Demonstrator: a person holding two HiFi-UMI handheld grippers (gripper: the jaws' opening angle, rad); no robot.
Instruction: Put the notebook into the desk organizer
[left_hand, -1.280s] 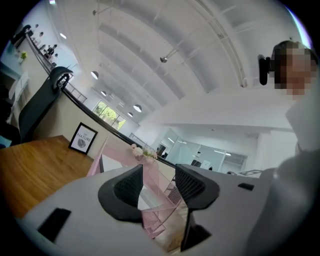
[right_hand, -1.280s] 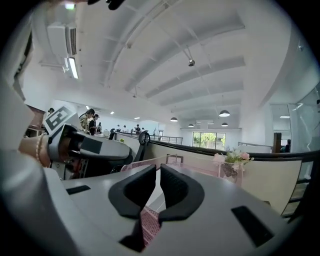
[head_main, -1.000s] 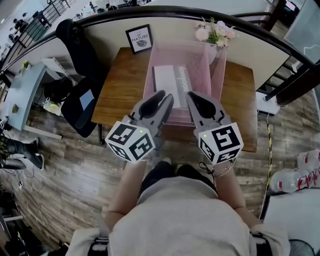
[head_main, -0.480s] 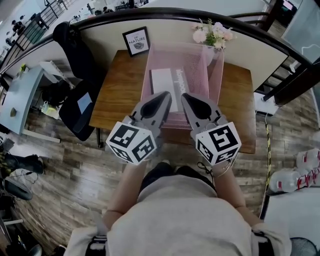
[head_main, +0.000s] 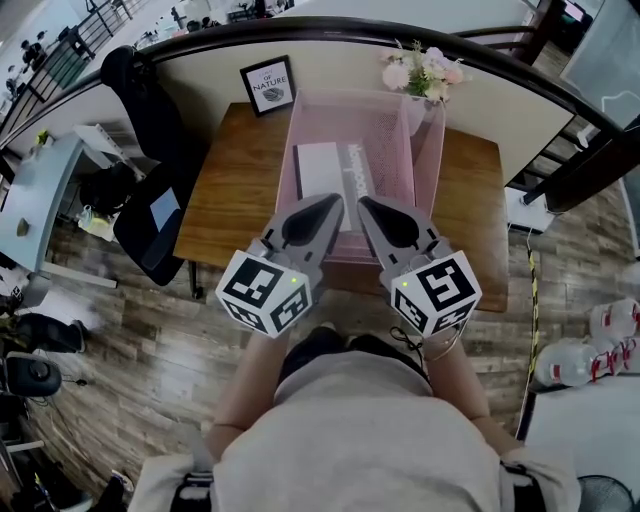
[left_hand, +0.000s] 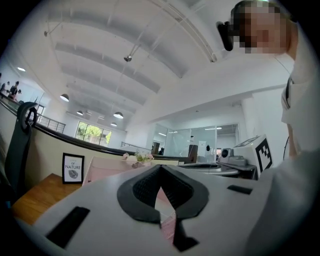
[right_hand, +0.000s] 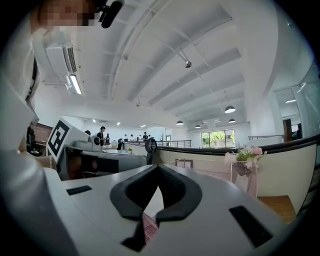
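Observation:
The white and grey notebook (head_main: 325, 172) lies inside the pink mesh desk organizer (head_main: 428, 135) on the wooden desk (head_main: 235, 185). My left gripper (head_main: 335, 201) and right gripper (head_main: 362, 204) hover side by side at the desk's near edge, tips pointing at the organizer's front wall. Both are shut with nothing between their jaws. In the left gripper view the left gripper (left_hand: 160, 170) has its dark pads meeting, with the organizer (left_hand: 107, 167) beyond. The right gripper view shows the right gripper (right_hand: 159, 169) closed the same way.
A framed print (head_main: 268, 84) and a pot of flowers (head_main: 422, 68) stand at the back of the desk against a curved railing wall. A black chair (head_main: 150, 215) stands left of the desk. Wooden floor lies below me.
The left gripper's jaws have closed from a small gap. Both grippers have drawn slightly closer together in front of the organizer. The notebook has not moved.

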